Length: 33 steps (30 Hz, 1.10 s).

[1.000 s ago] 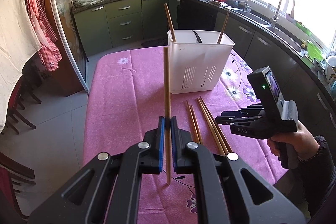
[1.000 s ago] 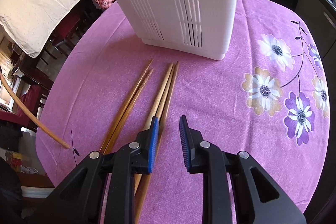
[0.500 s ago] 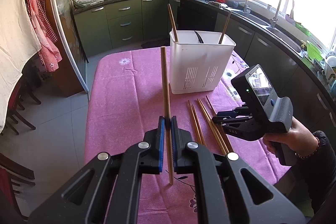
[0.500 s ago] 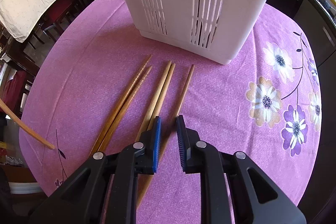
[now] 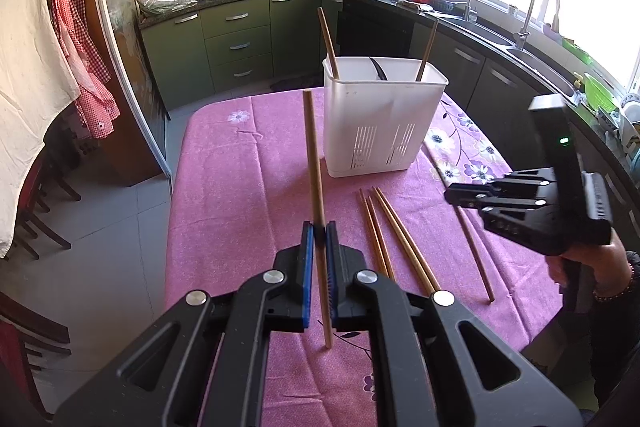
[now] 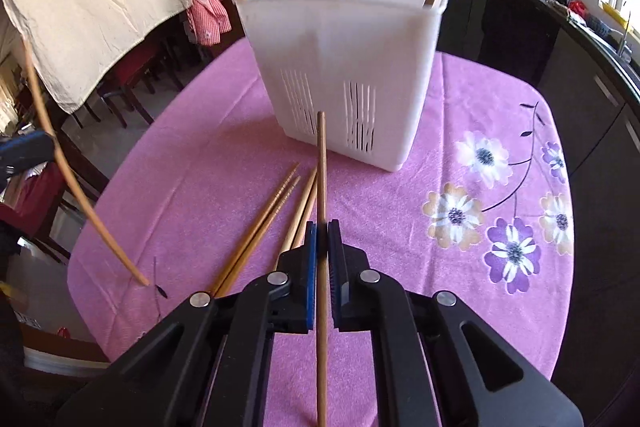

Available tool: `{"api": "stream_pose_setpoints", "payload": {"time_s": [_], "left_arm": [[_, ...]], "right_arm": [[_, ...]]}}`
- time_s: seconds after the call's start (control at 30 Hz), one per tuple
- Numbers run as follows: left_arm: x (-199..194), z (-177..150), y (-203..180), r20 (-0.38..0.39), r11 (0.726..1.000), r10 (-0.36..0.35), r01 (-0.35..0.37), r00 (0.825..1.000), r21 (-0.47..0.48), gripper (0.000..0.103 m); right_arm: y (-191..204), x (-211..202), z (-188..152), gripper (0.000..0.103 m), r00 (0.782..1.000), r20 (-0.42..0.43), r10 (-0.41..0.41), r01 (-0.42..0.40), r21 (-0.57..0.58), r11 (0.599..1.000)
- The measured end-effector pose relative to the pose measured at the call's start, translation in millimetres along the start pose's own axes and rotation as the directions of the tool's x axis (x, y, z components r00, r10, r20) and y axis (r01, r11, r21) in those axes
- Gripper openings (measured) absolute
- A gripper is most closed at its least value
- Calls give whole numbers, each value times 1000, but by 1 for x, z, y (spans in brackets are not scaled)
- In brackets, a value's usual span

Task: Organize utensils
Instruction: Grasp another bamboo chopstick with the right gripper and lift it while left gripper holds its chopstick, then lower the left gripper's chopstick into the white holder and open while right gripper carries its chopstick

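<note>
Now each gripper pinches one chopstick. Right chopstick [image 6: 321, 187] runs lengthwise along the gripper's own line, far tip aimed at the slotted front wall of the white holder [image 6: 340, 67], tail sticking out behind the pads. Right gripper [image 6: 322, 227] has just been closing, and its blue pads now press on that stick; it looks lifted clear of the pink tablecloth [image 6: 460, 147]. Left chopstick [image 5: 314, 163] stands near upright between the pressed-together pads of the left gripper [image 5: 319, 231], lower tip hanging above the cloth, toward the near left edge of the table.

Holder sits at the far middle of the table, with two chopsticks and a dark utensil already in it. Four loose chopsticks [image 6: 256, 227] lie on the cloth in front of it, between holder and near edge, pointing roughly at it.

Key relation: holder's opening lies ahead of and above both held tips; right gripper looks nearer. Its stick likely needs tipping upright before dropping in.
</note>
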<state>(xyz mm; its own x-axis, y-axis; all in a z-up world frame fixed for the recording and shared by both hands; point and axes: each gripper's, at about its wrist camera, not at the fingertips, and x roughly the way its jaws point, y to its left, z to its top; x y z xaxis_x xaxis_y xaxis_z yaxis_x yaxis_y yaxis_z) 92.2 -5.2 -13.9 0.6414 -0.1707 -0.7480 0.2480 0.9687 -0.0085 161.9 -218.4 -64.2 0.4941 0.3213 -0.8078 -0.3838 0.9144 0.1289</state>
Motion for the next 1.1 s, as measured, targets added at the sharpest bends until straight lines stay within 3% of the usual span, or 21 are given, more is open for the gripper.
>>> {"api": "stream_pose_setpoints", "payload": {"time_s": [0.17, 0.33, 0.87, 1.1], "left_arm": [[-2, -2, -4, 2, 1000, 1, -1, 1000, 13, 6], [-5, -4, -6, 6, 1000, 1, -2, 1000, 19, 6], [-20, 2, -7, 27, 1000, -18, 17, 999, 24, 6], [-39, 49, -19, 68, 996, -77, 73, 995, 55, 6]], "right_arm": [[-4, -72, -12, 6, 990, 142, 18, -17, -4, 1000], [-1, -103, -29, 6, 984, 180, 17, -13, -20, 1000], [-2, -100, -32, 6, 982, 188, 30, -29, -8, 1000], [-5, -101, -33, 6, 982, 188, 33, -32, -5, 999]]}}
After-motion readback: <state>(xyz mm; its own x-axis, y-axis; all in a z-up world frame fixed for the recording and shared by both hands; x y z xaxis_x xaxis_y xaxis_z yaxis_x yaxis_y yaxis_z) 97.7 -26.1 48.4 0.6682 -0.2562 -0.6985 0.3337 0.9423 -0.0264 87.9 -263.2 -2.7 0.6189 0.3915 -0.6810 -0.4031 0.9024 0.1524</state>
